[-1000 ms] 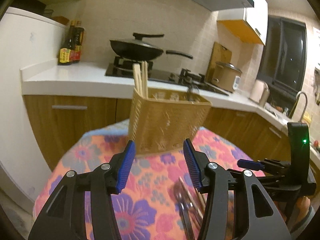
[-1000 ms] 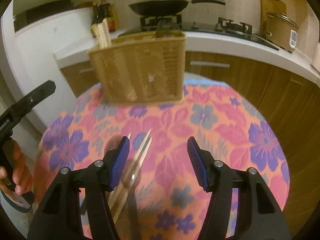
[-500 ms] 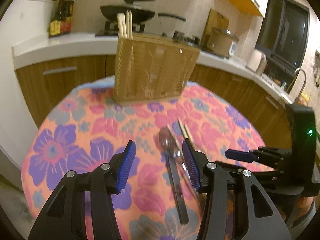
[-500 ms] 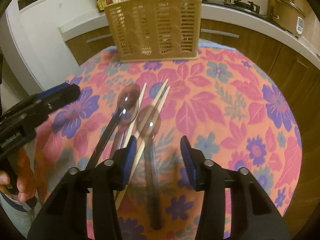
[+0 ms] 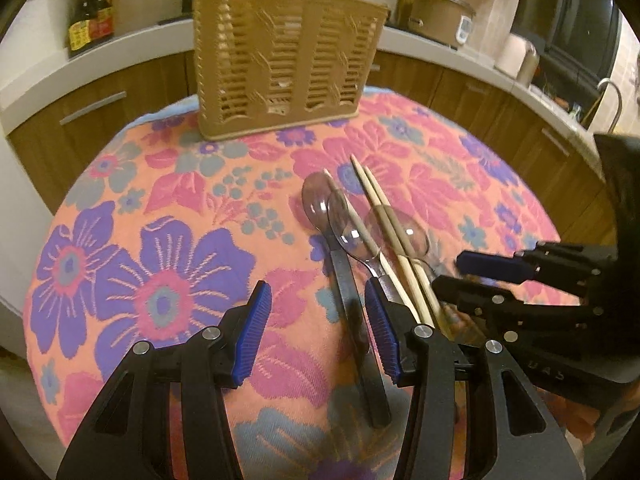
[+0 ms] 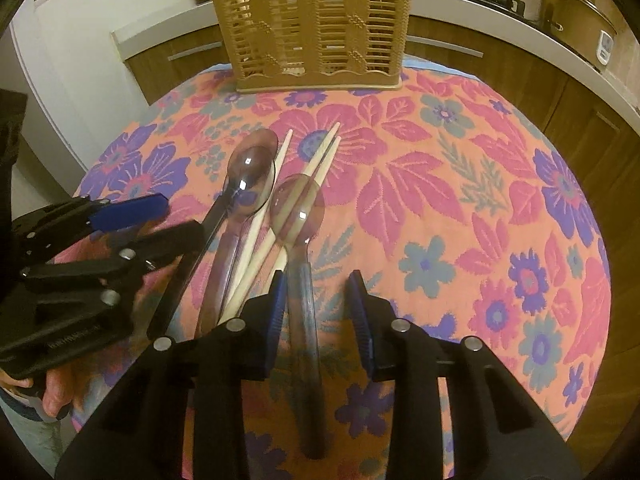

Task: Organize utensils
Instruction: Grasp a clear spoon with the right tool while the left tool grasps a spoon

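A tan slotted utensil basket (image 5: 286, 62) stands at the far side of the round floral table, with chopsticks upright in its left end; it also shows in the right wrist view (image 6: 316, 24). Three clear spoons and loose chopsticks (image 5: 394, 236) lie in a bunch near the table's front. My left gripper (image 5: 316, 336) is open, low over the cloth, its jaws either side of a dark-handled spoon (image 5: 352, 292). My right gripper (image 6: 320, 312) is open, its jaws astride the handle of the rightmost spoon (image 6: 298, 216). Neither holds anything.
The tablecloth (image 6: 460, 184) covers a round table with edges close on all sides. Behind it runs a kitchen counter (image 5: 100, 64) with sauce bottles (image 5: 90, 16), a wok and a rice cooker (image 5: 442, 16). Wooden cabinets stand below the counter.
Both grippers have dropped and tilted down toward the spoons and chopsticks. The right gripper's jaws have narrowed around the rightmost spoon's handle.
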`<state>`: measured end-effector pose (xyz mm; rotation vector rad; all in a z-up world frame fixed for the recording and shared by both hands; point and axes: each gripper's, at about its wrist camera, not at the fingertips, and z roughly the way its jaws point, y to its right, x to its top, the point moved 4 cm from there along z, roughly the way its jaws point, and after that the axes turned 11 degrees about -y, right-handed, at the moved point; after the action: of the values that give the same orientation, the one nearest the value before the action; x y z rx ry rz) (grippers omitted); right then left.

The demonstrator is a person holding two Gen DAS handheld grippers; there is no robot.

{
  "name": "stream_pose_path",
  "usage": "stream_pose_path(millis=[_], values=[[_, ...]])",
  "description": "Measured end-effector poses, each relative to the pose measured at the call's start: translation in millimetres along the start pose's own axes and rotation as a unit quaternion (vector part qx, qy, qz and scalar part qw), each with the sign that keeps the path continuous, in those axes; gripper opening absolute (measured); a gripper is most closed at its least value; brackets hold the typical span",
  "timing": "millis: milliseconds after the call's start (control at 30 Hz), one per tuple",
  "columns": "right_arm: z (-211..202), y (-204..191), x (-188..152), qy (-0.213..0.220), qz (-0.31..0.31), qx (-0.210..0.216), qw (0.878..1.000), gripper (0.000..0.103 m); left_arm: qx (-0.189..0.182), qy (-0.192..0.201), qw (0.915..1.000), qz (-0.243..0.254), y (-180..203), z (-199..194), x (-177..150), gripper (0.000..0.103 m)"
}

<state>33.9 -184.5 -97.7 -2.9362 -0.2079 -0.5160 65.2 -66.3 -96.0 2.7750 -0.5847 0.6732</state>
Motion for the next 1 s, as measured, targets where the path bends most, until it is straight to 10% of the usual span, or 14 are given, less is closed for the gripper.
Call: stream_pose_path(millis=[233,533,1000], values=[[5,-4,7,-0.013,-0.02,-0.017,1.0,0.029,0.032,-0.015,0.999,0.026,9,10,11,0.044],[3,-4,5,-0.016,-0.025,-0.017,0.999,0.01,0.054,-0.013,0.9983,0.016,1,9,16,0.01],[0,21,3,-0.034,0.01,-0.009,0.999,0.01,0.033,-0.022,0.9989,-0.027,-35,-9,-4,0.01]])
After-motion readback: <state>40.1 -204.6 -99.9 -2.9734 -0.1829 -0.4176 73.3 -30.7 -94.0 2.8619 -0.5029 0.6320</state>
